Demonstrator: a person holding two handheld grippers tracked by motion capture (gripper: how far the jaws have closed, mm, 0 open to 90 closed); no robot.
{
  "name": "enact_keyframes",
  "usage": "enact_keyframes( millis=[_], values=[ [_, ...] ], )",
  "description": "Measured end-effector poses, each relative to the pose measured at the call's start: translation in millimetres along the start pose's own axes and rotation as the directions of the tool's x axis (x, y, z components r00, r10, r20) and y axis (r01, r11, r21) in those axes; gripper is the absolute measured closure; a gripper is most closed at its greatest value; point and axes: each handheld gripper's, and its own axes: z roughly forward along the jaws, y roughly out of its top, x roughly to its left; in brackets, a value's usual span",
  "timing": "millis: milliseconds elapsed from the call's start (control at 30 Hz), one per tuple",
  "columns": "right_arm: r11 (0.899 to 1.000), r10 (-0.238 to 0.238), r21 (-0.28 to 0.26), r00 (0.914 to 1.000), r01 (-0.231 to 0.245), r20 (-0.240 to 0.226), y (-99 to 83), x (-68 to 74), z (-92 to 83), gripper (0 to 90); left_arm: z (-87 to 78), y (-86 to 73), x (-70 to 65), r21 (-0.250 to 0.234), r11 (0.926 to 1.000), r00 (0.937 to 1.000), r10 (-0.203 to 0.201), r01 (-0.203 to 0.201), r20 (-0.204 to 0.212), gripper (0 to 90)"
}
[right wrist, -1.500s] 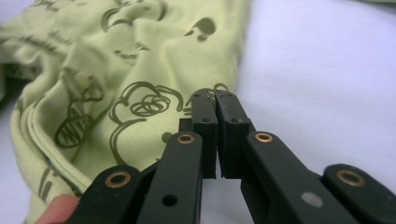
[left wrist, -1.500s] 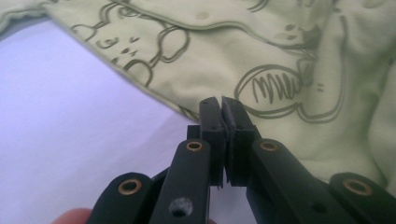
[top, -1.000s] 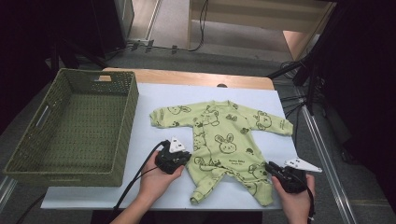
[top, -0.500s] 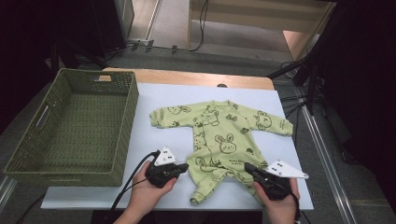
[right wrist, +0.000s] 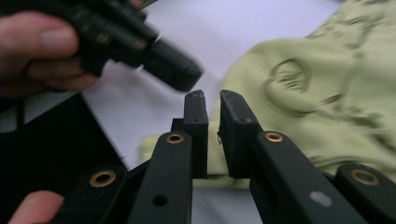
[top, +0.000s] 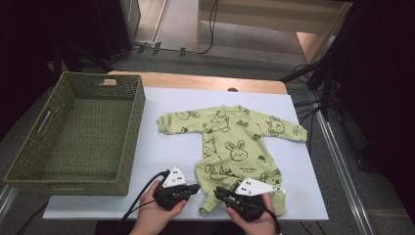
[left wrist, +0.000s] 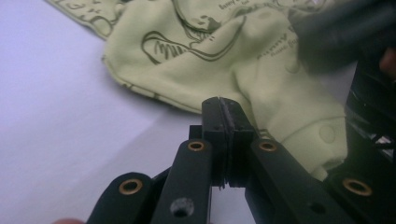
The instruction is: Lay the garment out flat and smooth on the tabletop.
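Left claw (left wrist: 224, 105): jaws pressed together, nothing between them.
Green romper (left wrist: 261, 70): on the table (left wrist: 60, 116), just beyond the claw.

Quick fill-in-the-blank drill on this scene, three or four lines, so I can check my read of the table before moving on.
1. The green baby romper lies flat on the ____ mat.
2. The woven basket stands to the ____ of the romper in the high view.
3. The left gripper has its jaws ____.
4. The right gripper sits at the romper's ____ end.

Missing words: white; left; shut; leg
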Motion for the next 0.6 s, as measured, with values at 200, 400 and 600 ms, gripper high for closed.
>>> enact_keyframes(
  millis=[200, 400, 600],
  values=[
    [0.999, -0.007, 0.054, 0.9999, 0.006, 0.016, -11.2, 5.7, 7.0, 73.4, -4.6, -4.1, 2.1, -0.003, 1.0, 1.0, -0.004, 0.004, 0.003, 88.7],
    [0.998, -0.004, 0.064, 0.9998, 0.005, -0.019, -24.4, 16.8, 6.3, 52.5, -6.3, -4.5, 4.0, -0.014, 0.9998, 0.9999, -0.012, 0.012, 0.003, 87.9],
    [0.993, -0.052, 0.11, 0.9978, 0.047, 0.042, -26.7, 19.7, 8.3, 66.2, -5.9, -4.1, -0.8, -0.022, 0.9997, 0.9997, -0.003, 0.004, 0.022, 86.9]
  ],
)
